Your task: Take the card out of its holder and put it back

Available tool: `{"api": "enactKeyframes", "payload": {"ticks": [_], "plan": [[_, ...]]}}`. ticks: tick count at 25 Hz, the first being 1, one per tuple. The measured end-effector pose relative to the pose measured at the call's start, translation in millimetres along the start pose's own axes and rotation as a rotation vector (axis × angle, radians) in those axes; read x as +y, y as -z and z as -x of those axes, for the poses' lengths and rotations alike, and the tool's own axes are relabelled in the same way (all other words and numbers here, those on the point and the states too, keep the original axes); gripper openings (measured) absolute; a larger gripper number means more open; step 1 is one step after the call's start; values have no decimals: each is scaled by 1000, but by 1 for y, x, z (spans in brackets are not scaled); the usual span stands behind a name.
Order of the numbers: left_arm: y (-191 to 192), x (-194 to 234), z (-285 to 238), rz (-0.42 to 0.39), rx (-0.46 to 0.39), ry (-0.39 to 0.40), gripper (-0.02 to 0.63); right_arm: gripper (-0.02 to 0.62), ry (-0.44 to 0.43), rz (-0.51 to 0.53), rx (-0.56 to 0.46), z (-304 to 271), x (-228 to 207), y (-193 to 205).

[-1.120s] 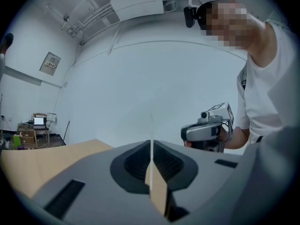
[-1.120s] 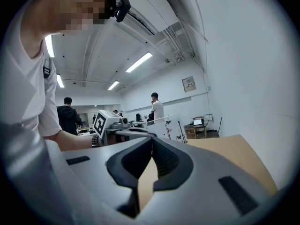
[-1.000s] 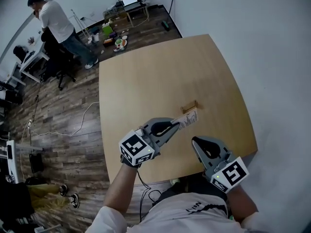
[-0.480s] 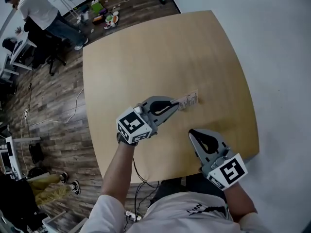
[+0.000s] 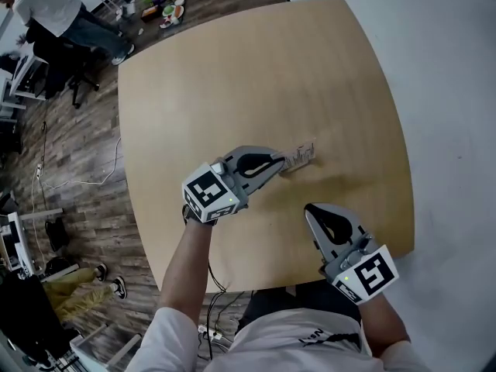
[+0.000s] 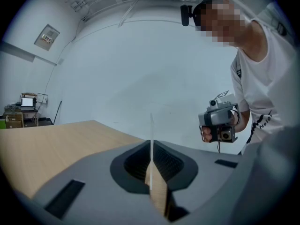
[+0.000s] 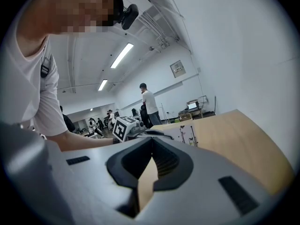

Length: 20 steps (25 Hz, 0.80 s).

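- Left gripper (image 5: 280,165): jaws clamped on card (image 5: 301,157), held edge-on over mid-table (image 5: 232,68).
- Right gripper (image 5: 311,211): jaws together, nothing between; sat at 5 o'clock from card.

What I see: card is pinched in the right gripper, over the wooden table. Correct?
Not quite. The card is pinched in the left gripper, not the right one. The left gripper view shows it edge-on between the jaws. It is over the wooden table, as you said. The right gripper has its jaws together on nothing.
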<state>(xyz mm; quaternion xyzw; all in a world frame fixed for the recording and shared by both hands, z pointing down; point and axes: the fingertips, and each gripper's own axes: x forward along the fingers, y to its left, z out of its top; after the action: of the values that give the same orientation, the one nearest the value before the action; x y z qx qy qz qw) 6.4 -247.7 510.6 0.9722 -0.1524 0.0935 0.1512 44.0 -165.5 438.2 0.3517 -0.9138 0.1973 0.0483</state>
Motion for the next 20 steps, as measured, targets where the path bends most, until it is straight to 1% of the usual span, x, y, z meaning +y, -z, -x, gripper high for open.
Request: {"api": "enactKeyframes", "payload": {"ticks": [6, 12, 20], "plan": [[22, 8, -1, 12, 7, -27, 25, 15, -13, -15, 20, -3, -7, 17], [39, 11, -4, 52, -1, -67, 25, 15, -18, -25, 33, -1, -14, 24], [46, 12, -4, 55, 7, -52, 25, 15, -21, -31, 50, -1, -16, 30]]}}
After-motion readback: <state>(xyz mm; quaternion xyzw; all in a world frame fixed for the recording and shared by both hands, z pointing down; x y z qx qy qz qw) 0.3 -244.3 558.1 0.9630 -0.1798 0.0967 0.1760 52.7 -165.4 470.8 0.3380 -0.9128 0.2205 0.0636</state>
